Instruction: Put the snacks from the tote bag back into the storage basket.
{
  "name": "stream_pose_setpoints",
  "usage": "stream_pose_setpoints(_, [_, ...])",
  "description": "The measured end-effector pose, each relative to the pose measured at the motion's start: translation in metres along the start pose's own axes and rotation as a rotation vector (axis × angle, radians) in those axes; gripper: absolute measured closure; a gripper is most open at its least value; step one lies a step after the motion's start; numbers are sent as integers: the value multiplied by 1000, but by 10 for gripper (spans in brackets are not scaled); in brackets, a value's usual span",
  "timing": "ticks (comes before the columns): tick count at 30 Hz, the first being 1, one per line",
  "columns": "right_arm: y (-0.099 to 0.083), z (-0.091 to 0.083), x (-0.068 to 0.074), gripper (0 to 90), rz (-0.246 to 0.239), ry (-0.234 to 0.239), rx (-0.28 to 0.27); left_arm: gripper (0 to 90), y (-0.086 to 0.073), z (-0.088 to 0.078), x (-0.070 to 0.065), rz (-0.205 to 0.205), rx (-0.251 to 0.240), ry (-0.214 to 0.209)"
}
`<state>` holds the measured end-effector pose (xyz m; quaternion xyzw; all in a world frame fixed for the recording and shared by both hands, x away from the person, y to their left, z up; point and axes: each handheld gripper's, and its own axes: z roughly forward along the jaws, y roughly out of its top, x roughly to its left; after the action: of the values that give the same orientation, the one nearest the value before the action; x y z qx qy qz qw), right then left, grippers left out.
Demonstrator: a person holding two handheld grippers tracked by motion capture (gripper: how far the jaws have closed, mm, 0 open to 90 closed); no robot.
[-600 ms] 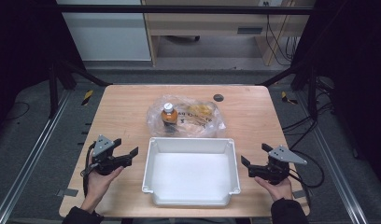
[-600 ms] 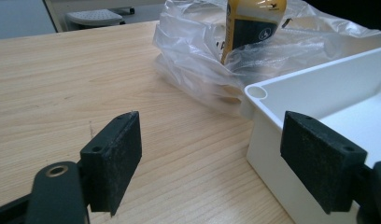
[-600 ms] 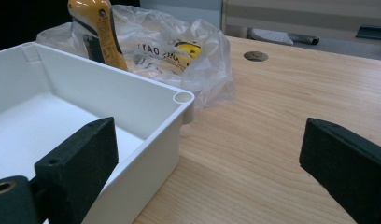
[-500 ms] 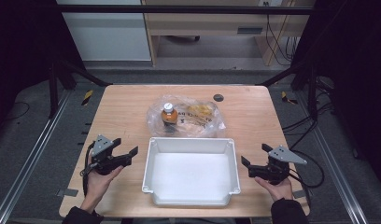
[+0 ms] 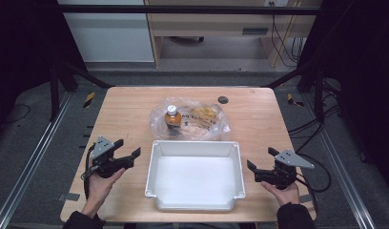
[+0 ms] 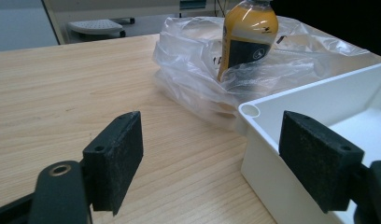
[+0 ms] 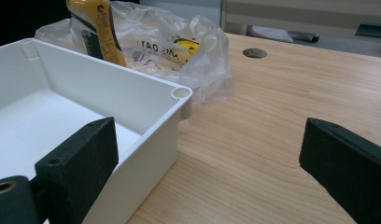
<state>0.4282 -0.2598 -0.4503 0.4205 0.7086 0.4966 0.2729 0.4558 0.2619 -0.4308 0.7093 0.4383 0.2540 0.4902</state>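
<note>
A: Where do the two grippers sit?

B: The left gripper [image 5: 122, 156] rests on the worktop [image 5: 126, 114] near its left edge, held from below by the person's left hand [image 5: 101, 182]. The right gripper [image 5: 262, 163] is near the right edge, in the right hand [image 5: 280, 190]. Both have their jaws spread wide with nothing between them; each gripper's own view shows bare wood and a corner of the tub in the gap.

A: And between them?

B: A white plastic tub [image 5: 195, 145], empty, against the near edge at the middle. My guess is that it sits there so either hand can reach it equally, as a place to put things into.

A: What would go in?

B: Probably the contents of the clear plastic bag [image 5: 216, 125] lying just behind the tub's far wall, toward the middle of the worktop. An orange bottle [image 5: 172, 118] with a white cap stands upright in the bag's left part, and something yellow lies further right inside, too crumpled over to name.

A: Anything else?

B: A small dark round grommet [image 5: 223, 99] set in the worktop near the far edge.

A: Why the wide jaws?

B: Likely readiness; nothing is grasped yet, and the bag looks untouched.
</note>
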Motion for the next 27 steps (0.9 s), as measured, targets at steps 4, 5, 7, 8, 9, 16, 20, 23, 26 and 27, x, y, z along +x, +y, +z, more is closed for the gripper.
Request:
stream_pose_setpoints(4, [0,0,0,49,0,-4,1,215,3,-1,-2,5,-6,-8])
stream_pose_setpoints(5, [0,-1,0,49,1,-4,1,215,4,-2,-3,8,-7,-11])
stream_pose_setpoints(7, [0,-1,0,49,1,-7,1,216,6,-2,-5,8,-14,-20])
stream_pose_setpoints(8, [0,-1,0,50,1,-6,1,216,7,-2,-6,10,-13,-22])
stream_pose_setpoints(9, [0,-1,0,50,3,-6,-2,216,8,-2,-6,14,-14,-23])
stream_pose_setpoints(16, [0,-3,0,49,1,-13,0,219,15,-1,-6,14,-26,-27])
stream_pose_setpoints(20, [0,-3,0,50,1,-16,4,219,21,2,-7,20,-28,-27])
stream_pose_setpoints(23, [0,-3,0,50,0,-16,3,220,25,3,-8,22,-36,-32])
stream_pose_setpoints(26, [0,-3,-1,49,0,-14,0,223,29,5,-10,26,-41,-36])
stream_pose_setpoints(27, [0,-3,-1,50,-3,-16,2,226,30,5,-11,28,-43,-37])
